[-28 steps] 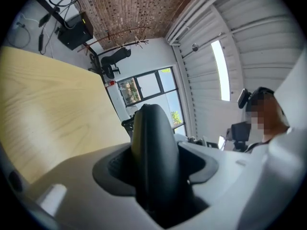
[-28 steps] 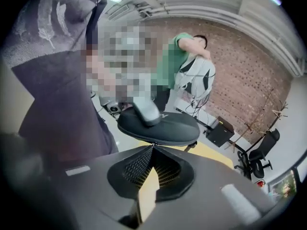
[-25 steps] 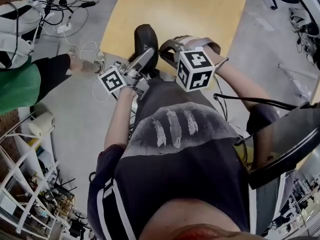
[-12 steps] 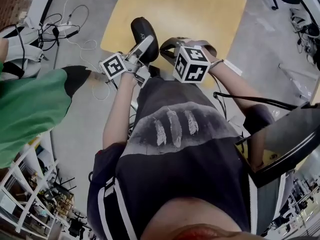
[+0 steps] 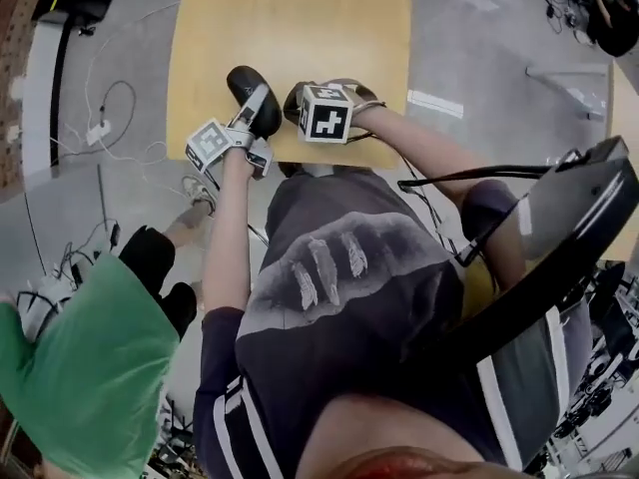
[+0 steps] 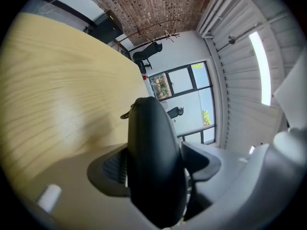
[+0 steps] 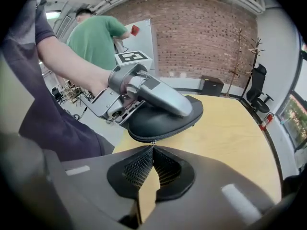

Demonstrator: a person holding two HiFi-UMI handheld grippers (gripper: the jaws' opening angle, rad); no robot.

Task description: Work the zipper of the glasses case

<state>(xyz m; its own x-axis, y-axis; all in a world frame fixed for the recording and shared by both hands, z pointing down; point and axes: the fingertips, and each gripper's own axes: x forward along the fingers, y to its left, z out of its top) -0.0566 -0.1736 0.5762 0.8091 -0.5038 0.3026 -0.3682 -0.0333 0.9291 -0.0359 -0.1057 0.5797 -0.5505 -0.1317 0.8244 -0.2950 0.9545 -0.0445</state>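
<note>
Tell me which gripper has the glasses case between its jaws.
The left gripper: the black glasses case fills the gap between its jaws, which have just been opening. The right gripper has its jaws together, tips at the case's zipper seam.

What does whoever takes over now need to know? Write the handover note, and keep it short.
Left gripper: clamps the glasses case by its sides at the table's near edge; its jaws have just been opening.
Right gripper: shut, tips at the zipper pull; whether it pinches the pull is unclear.
Done: case gripped, pull reached.
Left: zipper looks closed along the visible edge; draw the pull along it.
</note>
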